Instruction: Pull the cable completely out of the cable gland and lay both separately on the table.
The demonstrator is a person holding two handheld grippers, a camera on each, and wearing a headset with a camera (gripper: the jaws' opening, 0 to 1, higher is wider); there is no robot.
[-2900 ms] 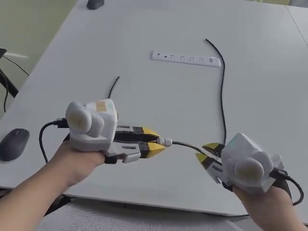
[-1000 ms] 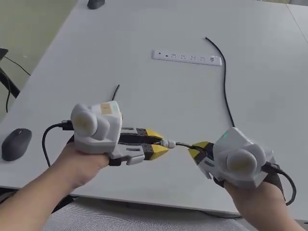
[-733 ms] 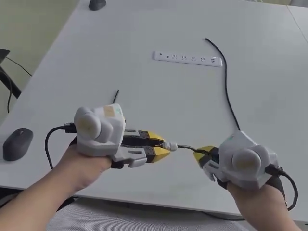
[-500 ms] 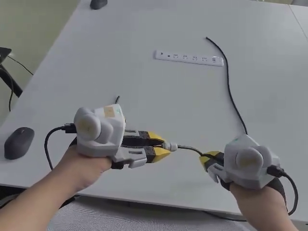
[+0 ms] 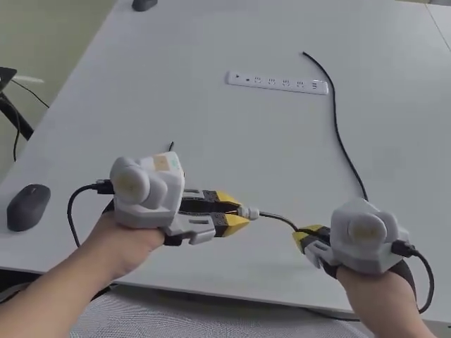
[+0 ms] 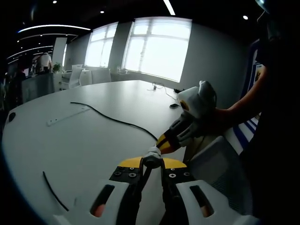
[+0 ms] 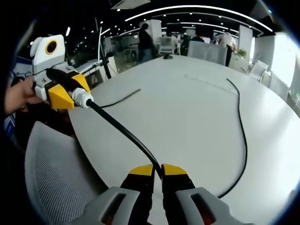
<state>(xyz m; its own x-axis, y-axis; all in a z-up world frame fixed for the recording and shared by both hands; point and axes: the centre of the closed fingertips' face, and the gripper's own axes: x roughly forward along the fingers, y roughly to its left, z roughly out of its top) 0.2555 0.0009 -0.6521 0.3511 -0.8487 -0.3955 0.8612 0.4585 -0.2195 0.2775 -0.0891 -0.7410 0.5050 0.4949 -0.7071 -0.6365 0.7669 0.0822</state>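
Now your left claw (image 5: 235,212) is closed down on the white cable gland (image 5: 247,210), whose nose pokes out just past the yellow tips. In the left gripper view the gland (image 6: 152,157) sits pinched between the two jaws with almost no gap on either side.

Your right claw (image 5: 303,236) is squeezed narrowly onto the black cable (image 5: 278,220). In the right gripper view its jaws (image 7: 157,169) nearly meet around the cable (image 7: 123,131), which runs straight ahead of them and up to the gland (image 7: 83,99) in the other claw (image 7: 70,96). The cable is seated in the gland, and a short bare stretch of it spans the gap between your two claws, which face each other tip to tip, near but apart.

Both claws hover above the near edge of the white table (image 5: 211,113). Beyond the left claw a short black wire end (image 5: 171,146) lies on the top. Farther ahead of both claws lies a white power strip (image 5: 277,82), and a long black cord (image 5: 338,134) runs from beside it toward your right claw. Off behind your left hand, a dark mouse (image 5: 28,205) rests near the table edge.
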